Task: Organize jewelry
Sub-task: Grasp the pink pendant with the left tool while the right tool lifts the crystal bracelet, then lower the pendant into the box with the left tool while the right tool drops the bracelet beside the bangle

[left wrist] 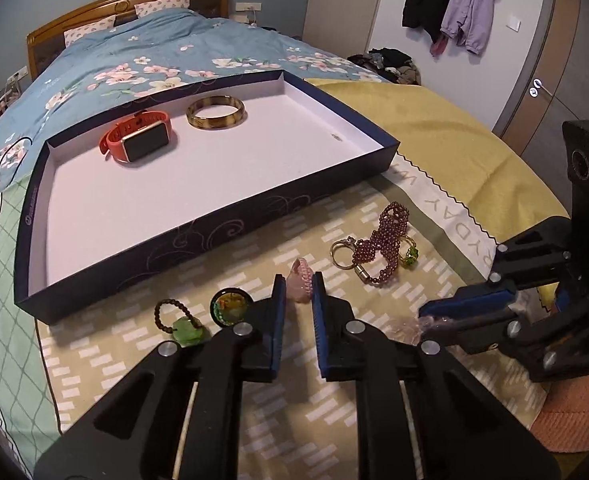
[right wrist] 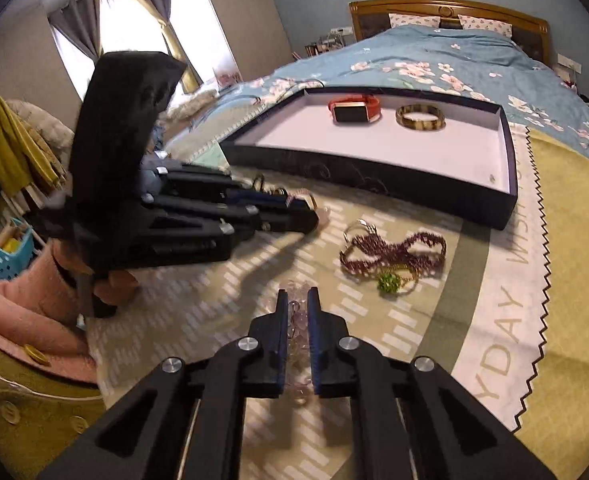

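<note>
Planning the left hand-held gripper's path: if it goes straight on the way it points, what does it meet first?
The left hand-held gripper would first meet the pink bracelet, already between its open fingertips. Beyond it, probably the box wall; depth is unclear.

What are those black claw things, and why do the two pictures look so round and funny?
They are two grabbers, each held in a person's hand. Each carries a wide-eye camera, which bends the picture.

One picture looks along the left gripper, whose fingers sit either side of a pink bracelet. The other looks along the right gripper, closed on a clear bead bracelet.

On the bed, a box lid holds an orange watch and a bangle. A purple bead necklace and rings lie on the cloth nearby.
</note>
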